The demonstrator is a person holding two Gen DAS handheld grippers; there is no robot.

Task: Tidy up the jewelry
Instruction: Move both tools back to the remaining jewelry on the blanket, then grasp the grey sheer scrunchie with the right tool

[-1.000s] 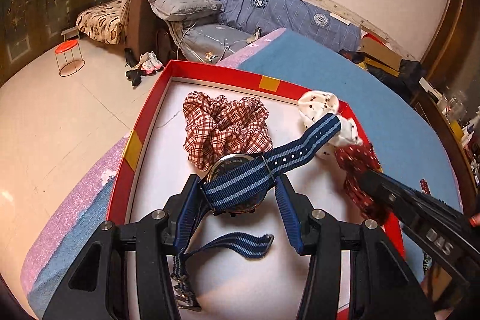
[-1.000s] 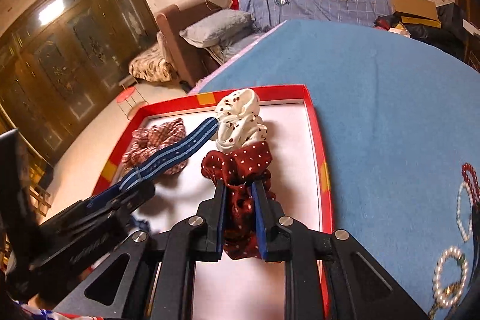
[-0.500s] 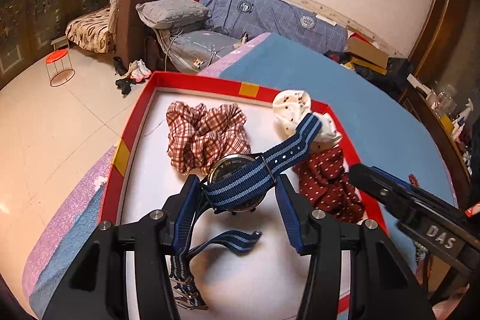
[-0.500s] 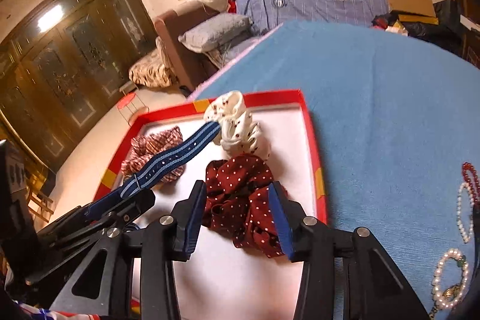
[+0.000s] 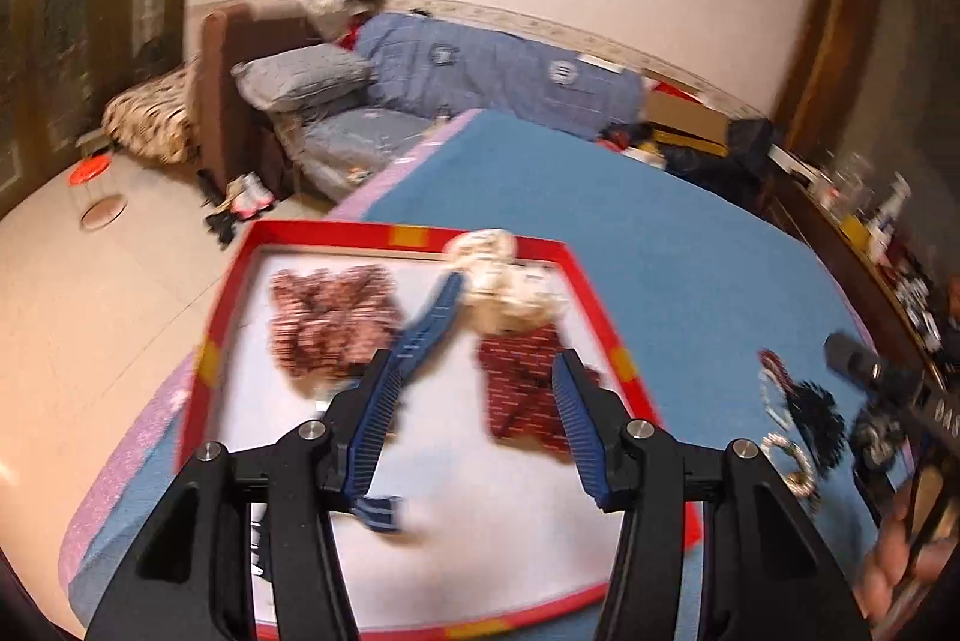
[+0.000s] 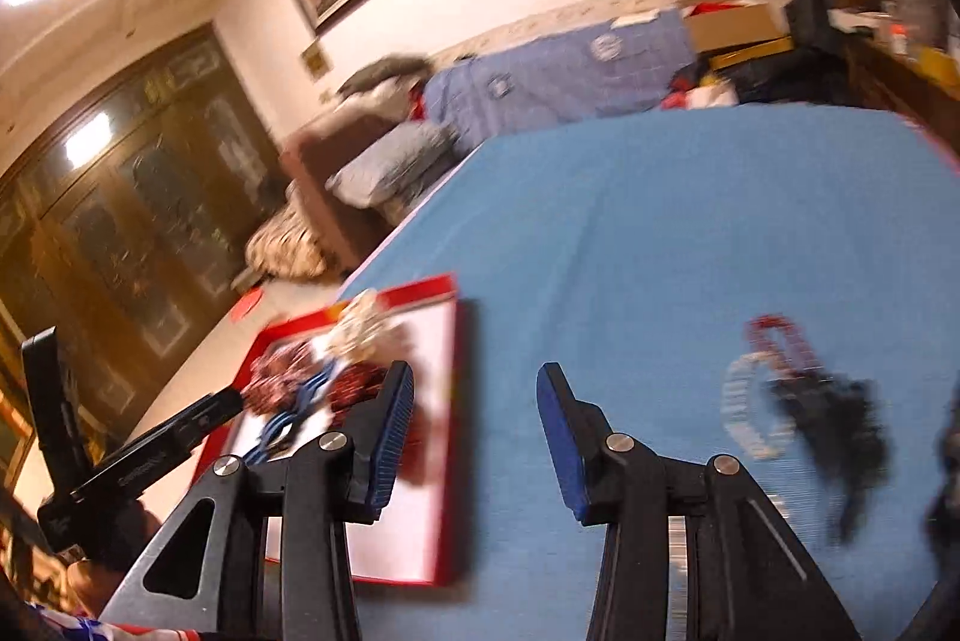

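A red-rimmed tray [image 5: 603,317] with a white floor lies on the blue table. In it are a plaid scrunchie [image 5: 333,326], a white dotted scrunchie [image 5: 504,281], a dark red dotted scrunchie [image 5: 522,389] and a watch with a blue striped strap [image 5: 429,326]. My left gripper [image 5: 474,383] is open and empty above the tray. My right gripper [image 6: 474,395] is open and empty over the blue cloth right of the tray [image 6: 459,371]. Loose jewelry lies further right: a red bead string [image 6: 780,335], a white pearl bracelet [image 6: 741,413] and a dark piece [image 6: 840,419]. Both views are blurred.
The blue table cover [image 6: 660,233] stretches far back. A sofa with pillows [image 5: 312,83] and a blue blanket [image 5: 498,71] stands behind. The floor [image 5: 78,317] drops off left of the table. A cluttered shelf [image 5: 870,221] runs along the right.
My left gripper let go of the watch, opened wide and pulled back. My right gripper released the dark red scrunchie, opened and swung right toward the loose jewelry.
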